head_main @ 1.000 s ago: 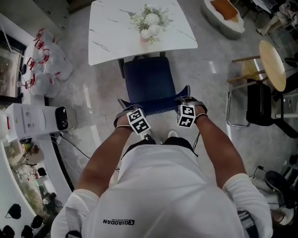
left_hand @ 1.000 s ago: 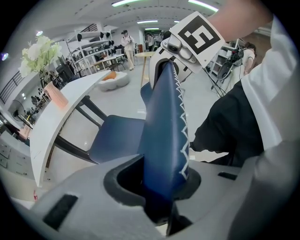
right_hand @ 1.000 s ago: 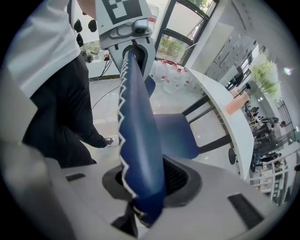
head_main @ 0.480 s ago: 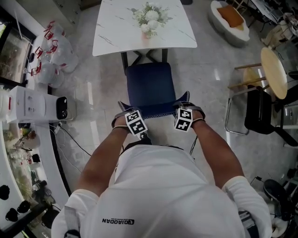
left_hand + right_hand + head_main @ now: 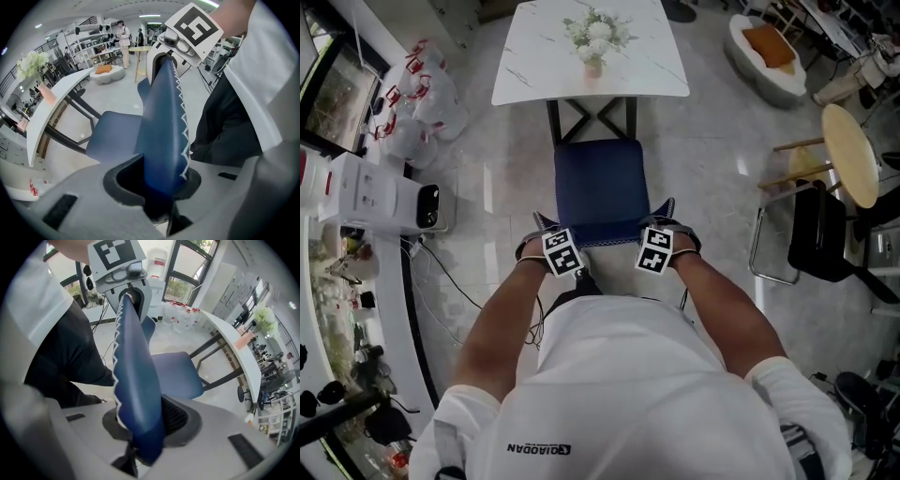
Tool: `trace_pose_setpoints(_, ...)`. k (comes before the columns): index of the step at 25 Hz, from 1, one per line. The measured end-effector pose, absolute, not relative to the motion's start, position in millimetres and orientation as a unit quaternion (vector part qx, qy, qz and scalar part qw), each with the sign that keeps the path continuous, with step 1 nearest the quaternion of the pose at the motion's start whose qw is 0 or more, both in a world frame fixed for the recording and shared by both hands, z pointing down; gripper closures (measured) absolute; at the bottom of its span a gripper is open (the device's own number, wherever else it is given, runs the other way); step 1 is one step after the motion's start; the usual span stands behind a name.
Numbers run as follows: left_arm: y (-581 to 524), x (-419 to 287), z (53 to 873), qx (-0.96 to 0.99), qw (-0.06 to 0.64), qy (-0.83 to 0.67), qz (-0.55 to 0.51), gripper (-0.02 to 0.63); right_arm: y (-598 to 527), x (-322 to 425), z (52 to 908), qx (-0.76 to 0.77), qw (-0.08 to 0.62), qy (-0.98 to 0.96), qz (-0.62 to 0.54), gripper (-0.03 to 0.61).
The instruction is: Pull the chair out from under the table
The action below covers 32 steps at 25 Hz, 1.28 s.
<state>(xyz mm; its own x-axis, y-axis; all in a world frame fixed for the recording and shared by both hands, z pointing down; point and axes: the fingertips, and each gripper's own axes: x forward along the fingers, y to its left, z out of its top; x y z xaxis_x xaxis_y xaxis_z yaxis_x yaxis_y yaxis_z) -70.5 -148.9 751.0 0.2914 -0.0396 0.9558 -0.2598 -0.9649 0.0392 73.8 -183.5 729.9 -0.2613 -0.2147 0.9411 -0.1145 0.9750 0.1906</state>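
- We've got both ends of the chair's back. The left gripper (image 5: 161, 185) has its jaws clenched on the blue padded top edge near the left corner. The right gripper (image 5: 140, 425) is doing the same near the right corner.
- The backrest (image 5: 602, 228) runs crossways from one gripper to the other, so neither hand is nearer and the load looks evenly shared.
- The chair (image 5: 602, 178) stands between us and the table (image 5: 534, 70), with its seat pointing at the table and its back toward us.
- From the head view the seat looks clear of the tabletop's edge, and the black crossed table legs (image 5: 592, 117) show in the gap.
- So the pull line runs straight back toward our body, square to the backrest. We judge the job nearly done, if not done.
- On the table, a pink vase (image 5: 594, 67) holds white flowers (image 5: 597, 30).
- Off to the left on the floor, plastic bags (image 5: 422, 94) hold something red and white that we can't make out.
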Motion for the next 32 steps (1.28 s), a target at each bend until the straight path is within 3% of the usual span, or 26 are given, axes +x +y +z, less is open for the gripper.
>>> trace_pose_setpoints(32,-24,-58,743,0.778,0.125,-0.108,0.606,0.517,-67,83,720,0.088,0.574,-0.813,-0.029,0.471)
